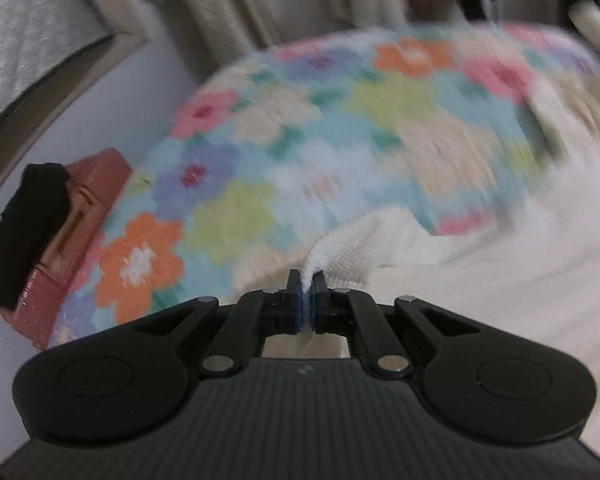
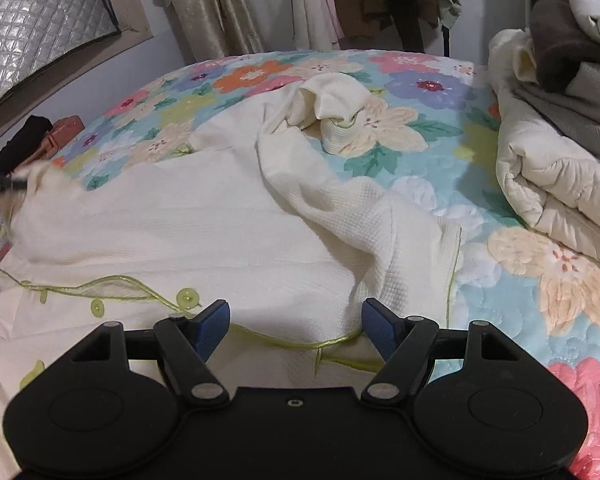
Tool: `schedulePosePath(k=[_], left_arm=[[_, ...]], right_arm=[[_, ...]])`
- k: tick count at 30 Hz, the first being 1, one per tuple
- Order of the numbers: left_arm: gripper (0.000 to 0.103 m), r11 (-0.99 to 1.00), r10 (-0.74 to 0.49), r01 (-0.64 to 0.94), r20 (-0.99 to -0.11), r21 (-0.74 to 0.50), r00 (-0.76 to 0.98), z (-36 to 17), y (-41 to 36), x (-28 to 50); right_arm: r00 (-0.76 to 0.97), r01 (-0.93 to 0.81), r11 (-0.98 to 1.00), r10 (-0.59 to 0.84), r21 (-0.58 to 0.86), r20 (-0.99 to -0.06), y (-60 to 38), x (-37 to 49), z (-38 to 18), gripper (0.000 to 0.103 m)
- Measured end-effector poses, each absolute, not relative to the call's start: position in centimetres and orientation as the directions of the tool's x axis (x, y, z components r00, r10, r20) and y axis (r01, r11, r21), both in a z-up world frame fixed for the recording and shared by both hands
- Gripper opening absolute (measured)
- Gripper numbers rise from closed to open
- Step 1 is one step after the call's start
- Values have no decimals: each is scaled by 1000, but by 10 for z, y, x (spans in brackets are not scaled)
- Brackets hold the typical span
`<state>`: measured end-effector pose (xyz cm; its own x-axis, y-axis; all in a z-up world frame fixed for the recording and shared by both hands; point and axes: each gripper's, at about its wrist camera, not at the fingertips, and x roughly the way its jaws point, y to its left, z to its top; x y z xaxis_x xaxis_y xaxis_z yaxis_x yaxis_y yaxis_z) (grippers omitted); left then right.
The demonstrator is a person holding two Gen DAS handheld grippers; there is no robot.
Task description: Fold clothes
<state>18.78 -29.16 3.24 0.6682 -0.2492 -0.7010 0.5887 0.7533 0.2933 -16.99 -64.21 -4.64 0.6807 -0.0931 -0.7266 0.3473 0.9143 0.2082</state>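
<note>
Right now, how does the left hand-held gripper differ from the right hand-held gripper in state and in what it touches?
The left hand-held gripper is shut, pinching a fold of the cream garment; the right hand-held gripper stands wide open and grips nothing. The left one lifts its fold off the floral bedspread; the right one hovers over the garment's green-trimmed edge. Both have black frames, blue pads and point downward.

Your left gripper [image 1: 307,294] is matte black, with blue pads lining its two short fingers, silver pivot pins on the crossed link arms, and a ribbed dark grey panel just behind them. Your right gripper [image 2: 295,330] has the same black linkage, bright blue fingertip pads [image 2: 214,330], round embossed discs either side of one small centre screw.
</note>
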Motion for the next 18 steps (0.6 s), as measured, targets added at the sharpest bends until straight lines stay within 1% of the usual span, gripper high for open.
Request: schedulePosePath(k=[1, 3, 5, 7, 8, 9, 10, 11, 12, 14, 16, 17, 18], left_arm=[[3, 770, -254, 570, -681, 287, 687, 43, -293, 198], [3, 774, -285, 551, -606, 311, 743, 63, -303, 208], [3, 804, -283, 515, -570, 297, 771, 72, -310, 220], [8, 824, -250, 492, -599, 280, 761, 63, -321, 232], [12, 823, -201, 480, -633, 305, 748, 48, -327, 234], [23, 820, -151, 468, -664, 330, 732, 32, -332, 236], [29, 815, -101, 458, -692, 355, 715, 16, -337, 238], [39, 804, -68, 457, -705, 381, 706, 0, -338, 232], [41, 797, -58, 458, -706, 393, 706, -10, -336, 224], [43, 798, -54, 453, -701, 398, 711, -20, -324, 201], [50, 810, -39, 434, -702, 395, 711, -24, -308, 176], [56, 843, -31, 403, -715, 357, 698, -20, -296, 163], [57, 872, -25, 371, -729, 318, 684, -17, -284, 150]], right_arm=[[681, 348, 914, -93, 209, -727, -642, -169, -47, 78], [681, 345, 916, -95, 204, -726, -642, -168, -49, 78], [683, 341, 918, -94, 202, -724, -641, -166, -51, 78], [696, 335, 914, -75, 231, -714, -640, -164, -57, 78], [705, 330, 909, -59, 254, -706, -640, -163, -60, 81], [714, 324, 905, -42, 276, -699, -639, -162, -63, 82], [714, 317, 904, -28, 287, -700, -638, -161, -67, 84], [713, 311, 903, -15, 297, -701, -637, -160, -71, 84], [709, 307, 911, -25, 276, -705, -633, -159, -70, 84], [701, 299, 925, -46, 234, -712, -627, -159, -69, 84], [698, 302, 927, -55, 224, -714, -624, -161, -66, 84], [700, 307, 924, -58, 227, -712, -623, -164, -64, 84], [701, 313, 921, -60, 231, -710, -623, -166, -63, 84]])
